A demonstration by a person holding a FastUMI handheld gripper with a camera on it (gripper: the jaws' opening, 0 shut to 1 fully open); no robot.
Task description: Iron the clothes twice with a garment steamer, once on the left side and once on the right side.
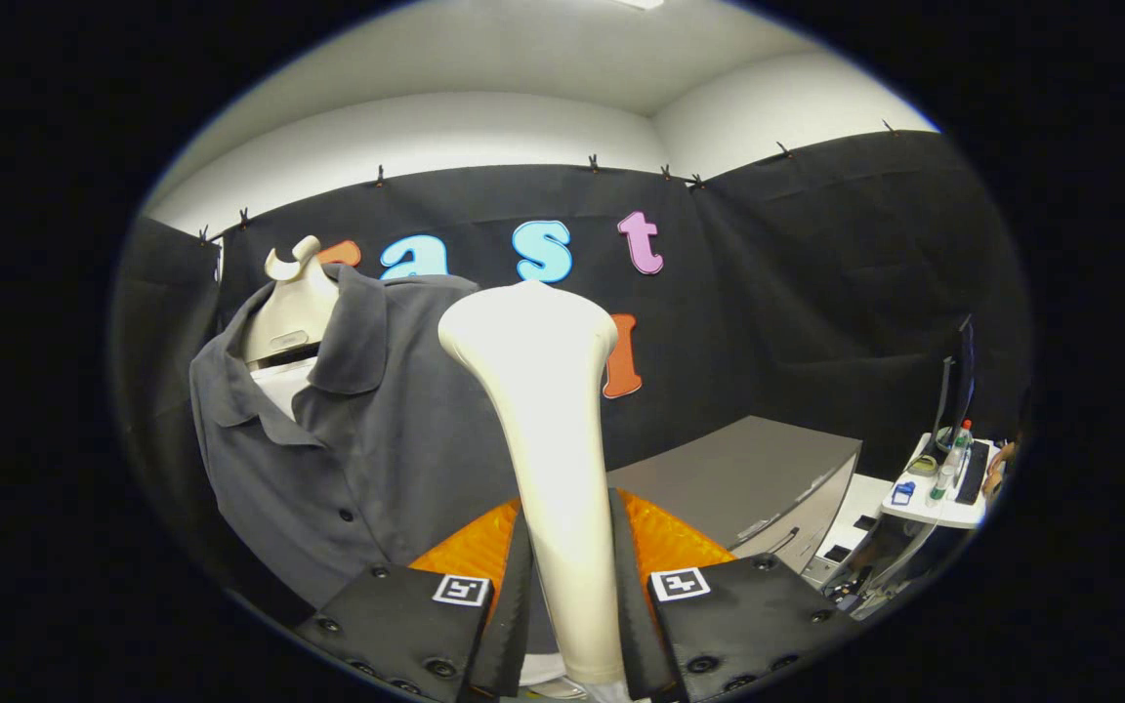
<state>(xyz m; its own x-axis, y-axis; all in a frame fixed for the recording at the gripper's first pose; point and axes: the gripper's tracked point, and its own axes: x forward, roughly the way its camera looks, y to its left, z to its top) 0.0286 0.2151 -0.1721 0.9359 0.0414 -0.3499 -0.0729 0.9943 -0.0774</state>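
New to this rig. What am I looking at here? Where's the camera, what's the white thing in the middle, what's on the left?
The camera is a fisheye that rides on a hand-held gripper carried by a person, looking forward along its two fingers. Those fingers press on either side of the cream handle of a garment steamer, so the steamer is held, its wide head pointing away from the camera. Just beyond it, to the left, a dark grey shirt hangs on a pale hanger against the black booth wall. Further back on the right stand a grey cabinet and a small white table carrying a bottle and small items.
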